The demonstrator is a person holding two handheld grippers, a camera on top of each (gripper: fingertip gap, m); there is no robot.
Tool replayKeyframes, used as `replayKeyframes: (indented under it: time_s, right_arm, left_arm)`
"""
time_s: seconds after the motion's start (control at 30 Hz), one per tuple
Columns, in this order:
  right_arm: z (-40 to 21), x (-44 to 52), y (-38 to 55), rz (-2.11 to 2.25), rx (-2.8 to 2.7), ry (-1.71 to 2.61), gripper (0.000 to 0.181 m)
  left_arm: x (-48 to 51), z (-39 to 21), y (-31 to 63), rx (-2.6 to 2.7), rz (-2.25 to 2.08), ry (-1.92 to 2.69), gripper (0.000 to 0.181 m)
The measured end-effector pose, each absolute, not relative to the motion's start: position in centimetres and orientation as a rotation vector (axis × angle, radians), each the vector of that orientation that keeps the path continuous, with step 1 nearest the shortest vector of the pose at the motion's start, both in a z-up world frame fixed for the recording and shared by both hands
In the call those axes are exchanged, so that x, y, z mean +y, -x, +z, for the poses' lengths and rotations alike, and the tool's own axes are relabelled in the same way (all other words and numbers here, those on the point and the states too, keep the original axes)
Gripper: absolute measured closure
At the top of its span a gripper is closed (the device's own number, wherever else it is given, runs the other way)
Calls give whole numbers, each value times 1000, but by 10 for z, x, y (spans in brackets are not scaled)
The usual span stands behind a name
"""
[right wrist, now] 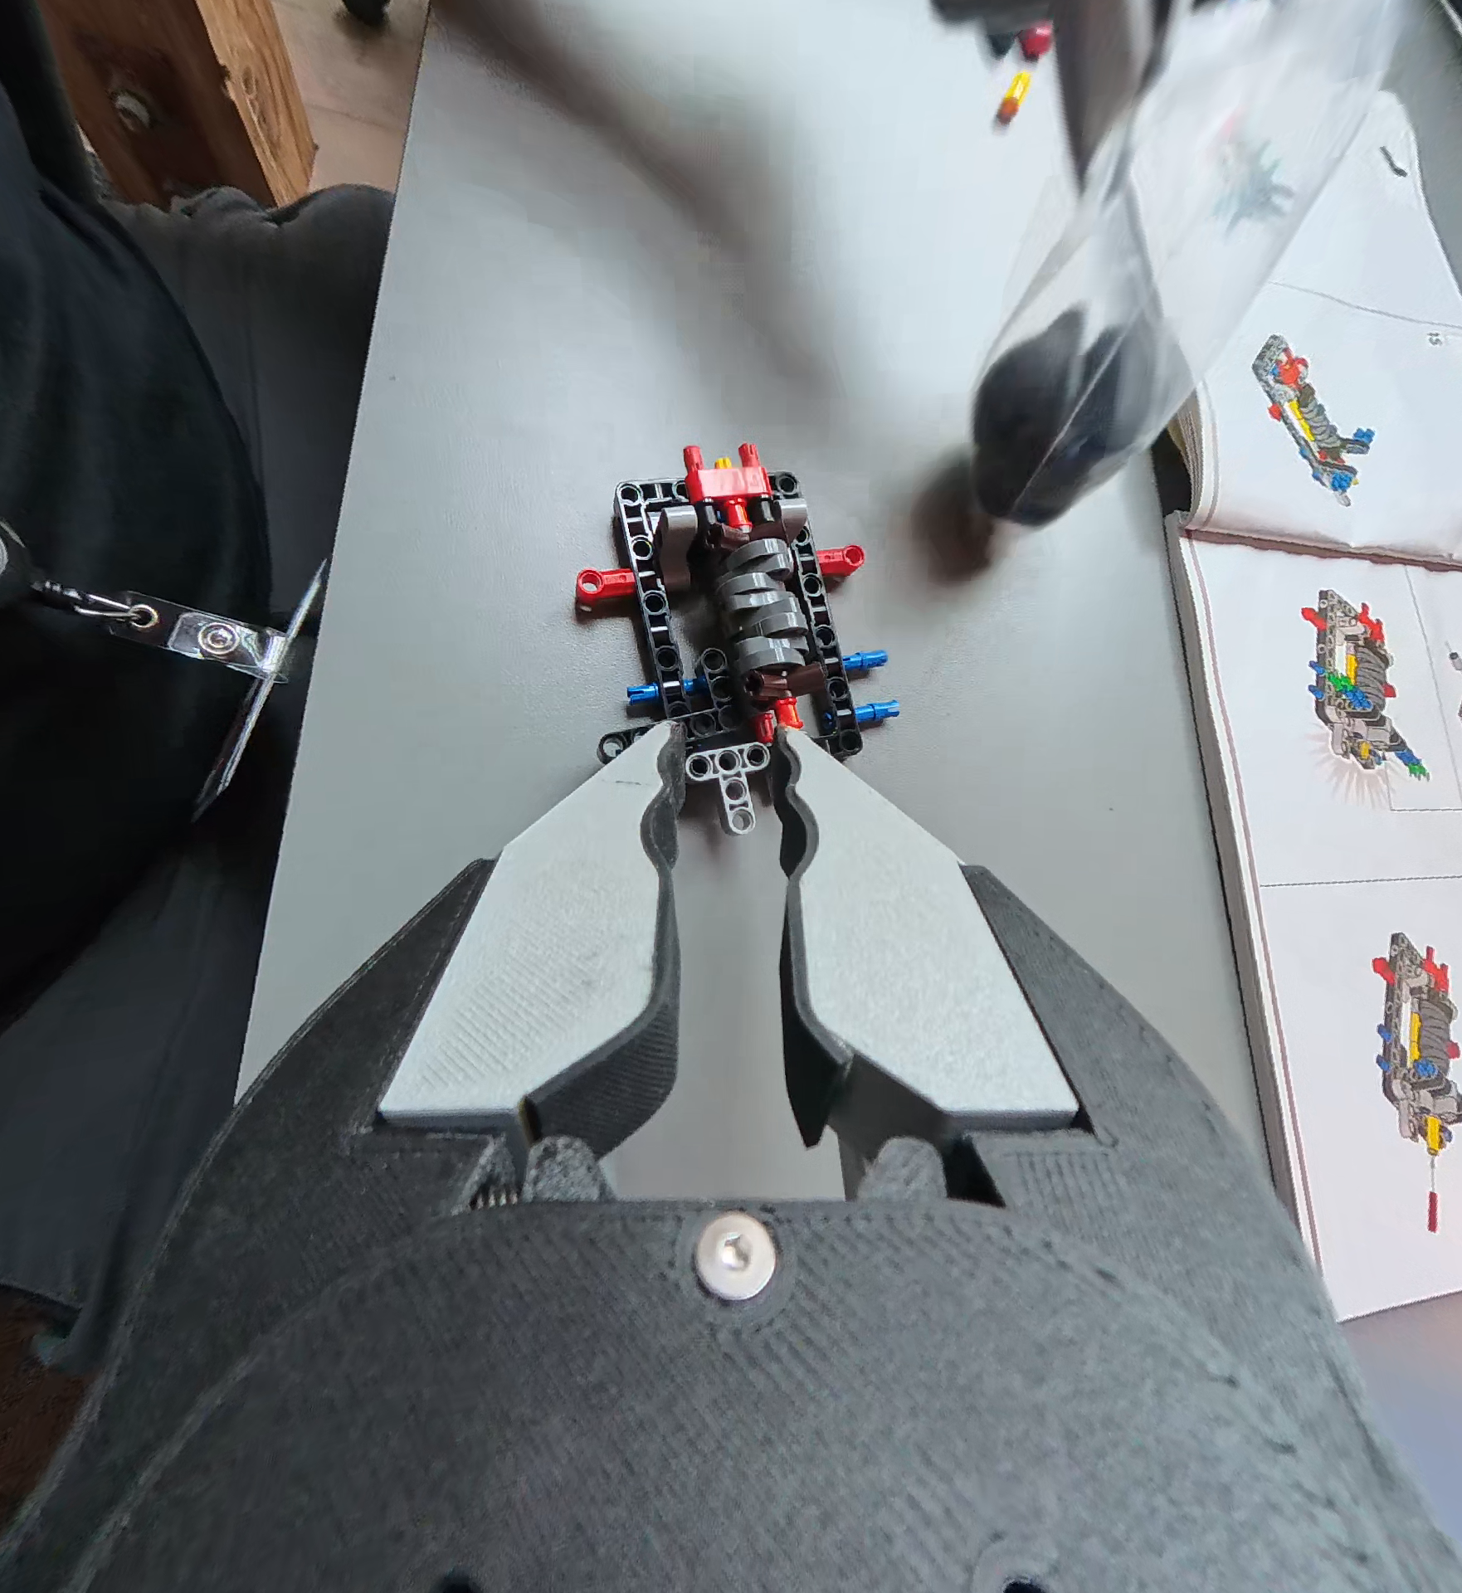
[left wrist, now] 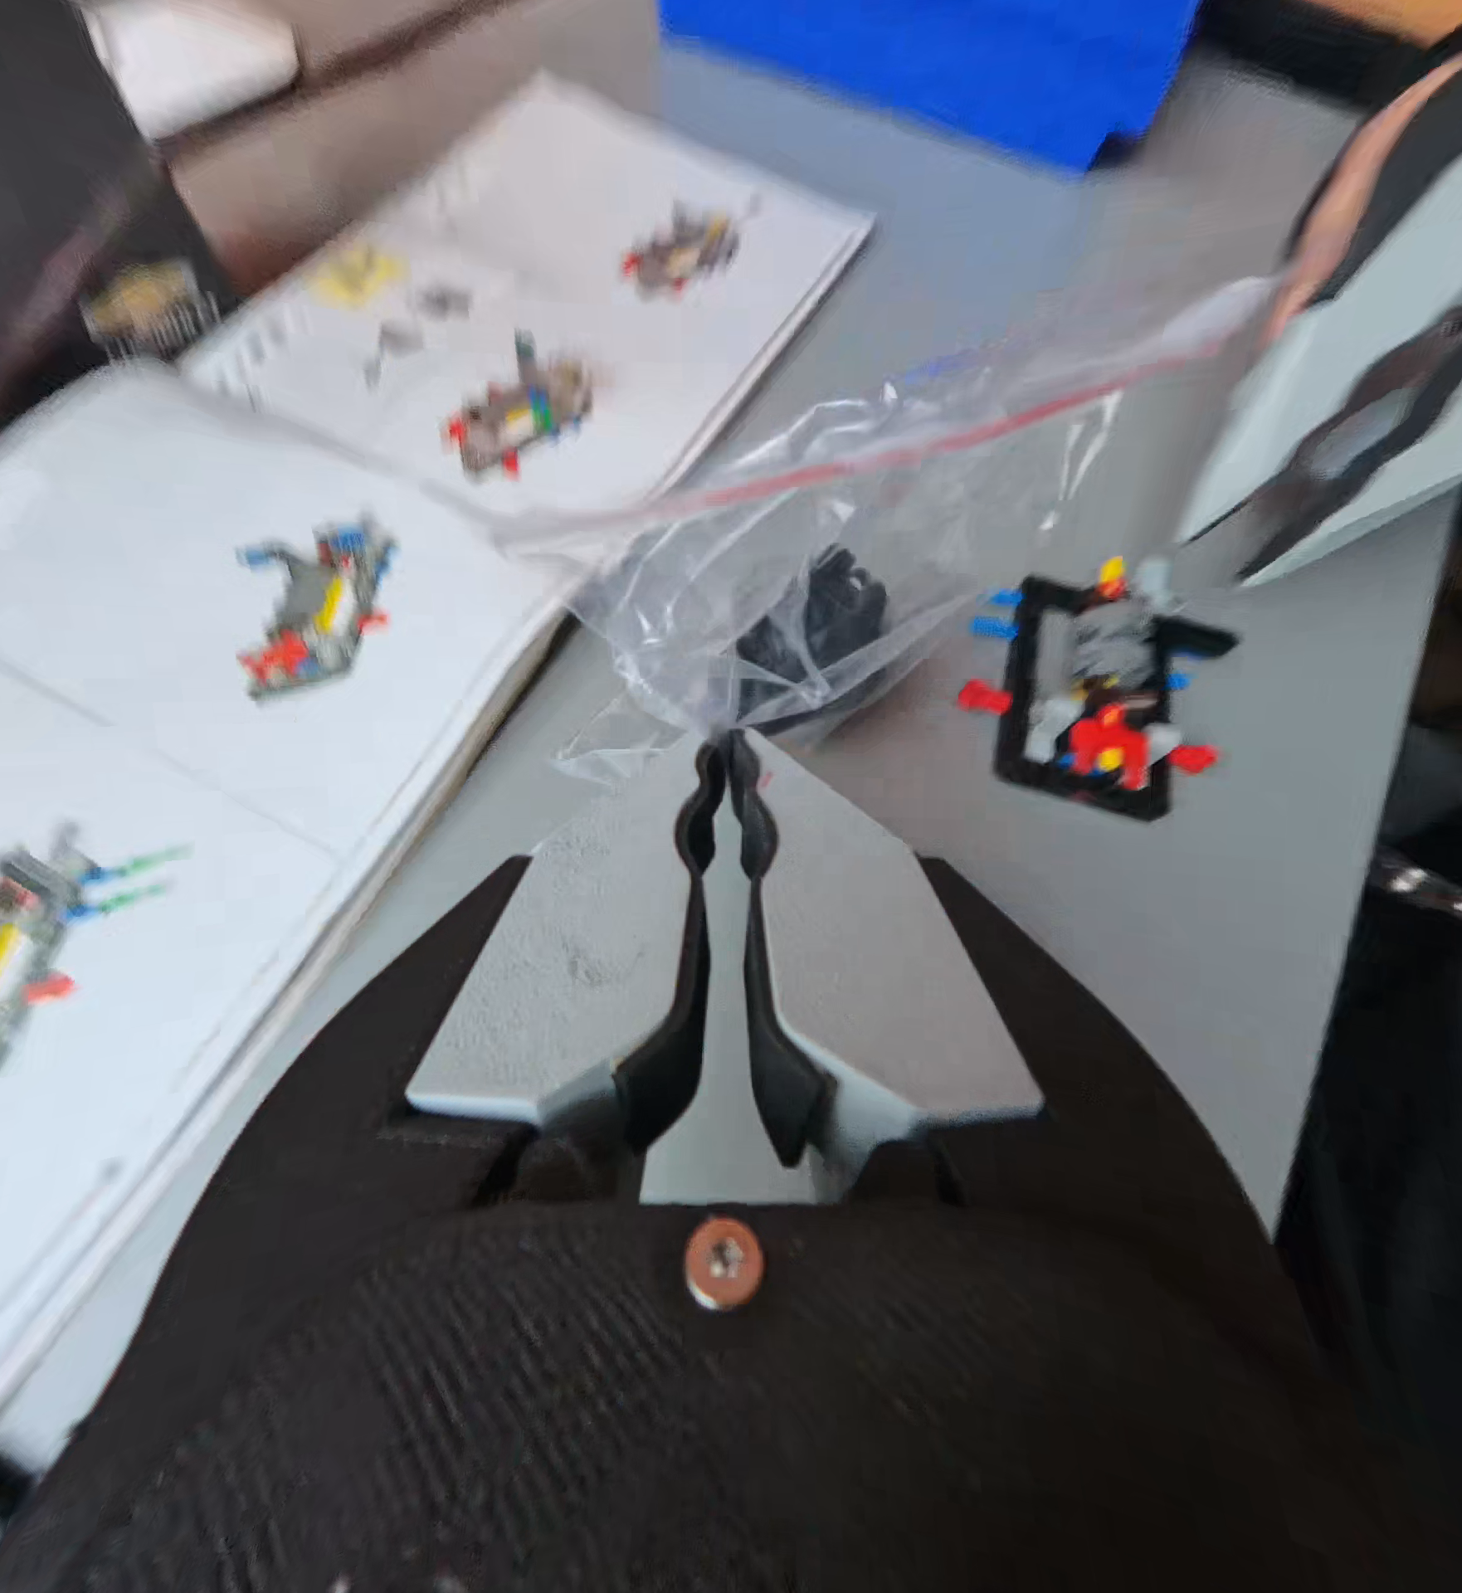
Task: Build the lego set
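Pinching a corner of the clear plastic bag (left wrist: 805,603), the left gripper (left wrist: 729,759) is clenched tight on the film, the bag hanging off the table (right wrist: 538,259) with dark pieces pooled inside. Nearer the lego assembly (right wrist: 732,603), the right gripper (right wrist: 726,741) stands parted at its near end, astride a grey T-shaped beam (right wrist: 732,780) and grasping nothing. That black frame looks light, rigid, and best held by its long rails; protruding pins may pop off. Beyond it lies the open instruction booklet (right wrist: 1357,776), its print too blurred to read.
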State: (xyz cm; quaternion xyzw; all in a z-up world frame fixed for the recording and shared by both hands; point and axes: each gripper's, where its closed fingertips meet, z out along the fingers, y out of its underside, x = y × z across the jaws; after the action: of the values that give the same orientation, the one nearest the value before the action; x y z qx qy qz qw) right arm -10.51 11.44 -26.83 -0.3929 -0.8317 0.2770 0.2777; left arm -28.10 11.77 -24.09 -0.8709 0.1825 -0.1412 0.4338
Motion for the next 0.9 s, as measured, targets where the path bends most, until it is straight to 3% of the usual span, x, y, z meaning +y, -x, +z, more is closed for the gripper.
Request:
replayKeyframes:
  time_s: [0.07,0.13,0.23,0.3,0.37,0.43,0.53,0.7,0.9]
  right_arm:
    - [-268,113,105,725,-2237,1048,165]
    - [-265,113,104,715,-2231,1039,167]
    - [-262,114,103,731,-2215,1043,169]
    - [-263,115,104,737,-2218,1049,169]
    - [-265,115,103,720,-2227,1049,169]
    - [-264,115,103,713,-2225,1039,170]
    - [-264,115,103,734,-2223,1045,171]
    - [-267,116,103,713,-2235,1050,171]
    - [-264,117,103,734,-2215,1057,171]
  left_arm:
    - [118,-271,282,385,-476,2231,181]
    - [119,-247,268,379,-587,2121,181]
    - [117,-213,262,510,-364,2064,181]
    - [117,-250,275,542,-231,2216,181]
    - [119,-260,278,443,-386,2188,181]
    - [111,-239,267,434,-550,2156,181]
    - [108,-205,264,544,-316,2086,181]
    - [97,-275,259,587,-397,2327,181]
    - [82,-278,267,635,-272,2330,181]
